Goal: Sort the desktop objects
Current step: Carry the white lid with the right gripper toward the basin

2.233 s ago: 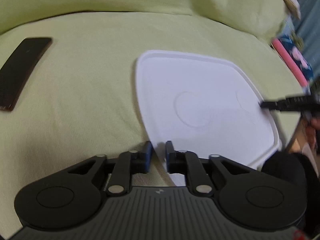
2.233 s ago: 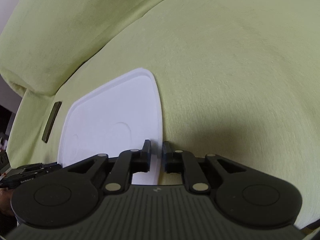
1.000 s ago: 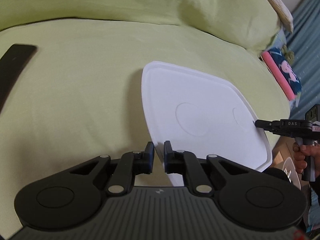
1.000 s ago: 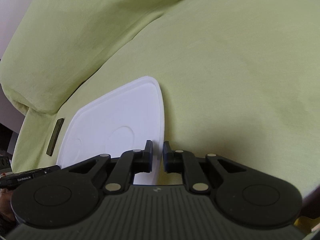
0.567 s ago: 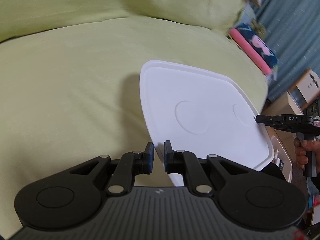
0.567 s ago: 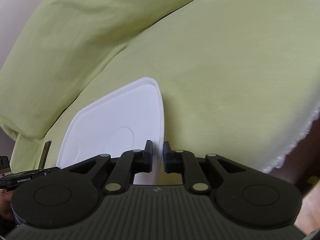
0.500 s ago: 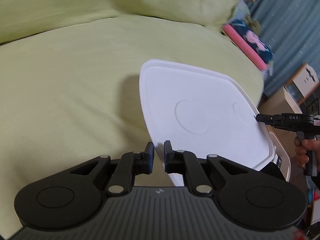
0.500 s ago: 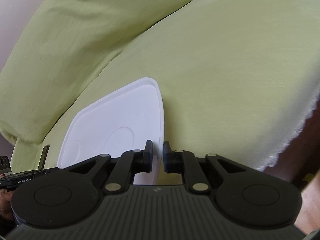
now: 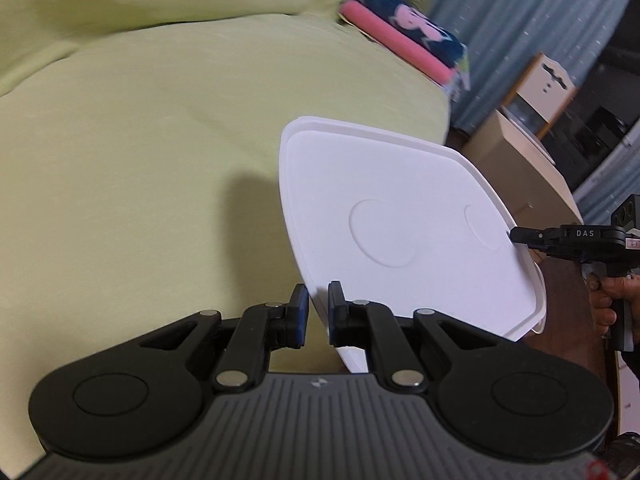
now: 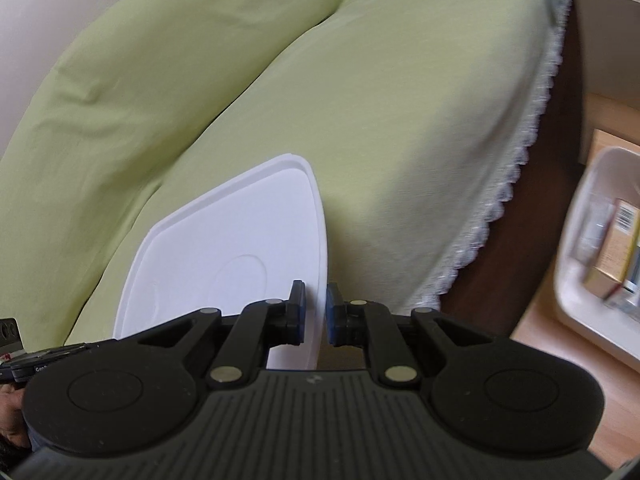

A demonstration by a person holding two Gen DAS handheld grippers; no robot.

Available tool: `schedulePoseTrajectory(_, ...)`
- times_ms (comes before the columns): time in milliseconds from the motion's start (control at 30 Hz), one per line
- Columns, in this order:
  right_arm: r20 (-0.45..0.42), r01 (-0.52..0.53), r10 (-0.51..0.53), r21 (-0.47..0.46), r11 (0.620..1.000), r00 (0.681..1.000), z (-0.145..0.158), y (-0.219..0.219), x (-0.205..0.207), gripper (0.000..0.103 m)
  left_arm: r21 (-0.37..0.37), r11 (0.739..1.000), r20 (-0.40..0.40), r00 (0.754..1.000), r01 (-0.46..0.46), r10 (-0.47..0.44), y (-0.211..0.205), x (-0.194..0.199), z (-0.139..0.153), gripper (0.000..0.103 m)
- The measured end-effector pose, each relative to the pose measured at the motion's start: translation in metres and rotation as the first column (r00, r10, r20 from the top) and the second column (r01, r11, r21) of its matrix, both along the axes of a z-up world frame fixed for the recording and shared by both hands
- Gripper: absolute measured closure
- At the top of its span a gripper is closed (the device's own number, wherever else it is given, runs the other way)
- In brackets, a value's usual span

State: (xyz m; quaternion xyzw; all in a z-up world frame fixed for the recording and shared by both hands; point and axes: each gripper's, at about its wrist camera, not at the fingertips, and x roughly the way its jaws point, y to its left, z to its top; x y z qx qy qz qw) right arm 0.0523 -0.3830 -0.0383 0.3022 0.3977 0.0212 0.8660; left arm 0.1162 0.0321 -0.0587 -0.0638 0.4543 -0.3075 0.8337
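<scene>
Left gripper [image 9: 318, 316] is clamped on one short end of a white lid [image 9: 400, 224], its two fingers pinching the thin rim. From there the lid stretches away to the right, flat and roughly level, its long axis running from one gripper to the other and its broad face with two shallow round marks turned up. It is held in the air above the front edge of a green-covered sofa [image 9: 160, 120], casting a shadow on the seat. Right gripper [image 10: 316, 312] is closed on the opposite short end. Farther right, past the sofa's lace-trimmed edge, a white bin [image 10: 580, 280] holding small boxes sits on the wooden floor.
</scene>
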Motion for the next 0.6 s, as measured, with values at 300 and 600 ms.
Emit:
schedulePoseTrajectory(300, -0.008, 0.155, -0.155, 0.033, 0.987, 0.988, -0.012, -0.038, -0.063, 0.093, 0.037, 0.99, -0.007, 0.991, 0.135, -0.134, -0.057, 0.011, 0.001, 0.095)
schedulePoseTrajectory(600, -0.036, 0.319, -0.318, 0.047, 0.946, 0.947, -0.022, -0.066, -0.142, 0.093, 0.087, 0.947, 0.004, 0.951, 0.308, -0.309, -0.114, -0.001, 0.007, 0.095)
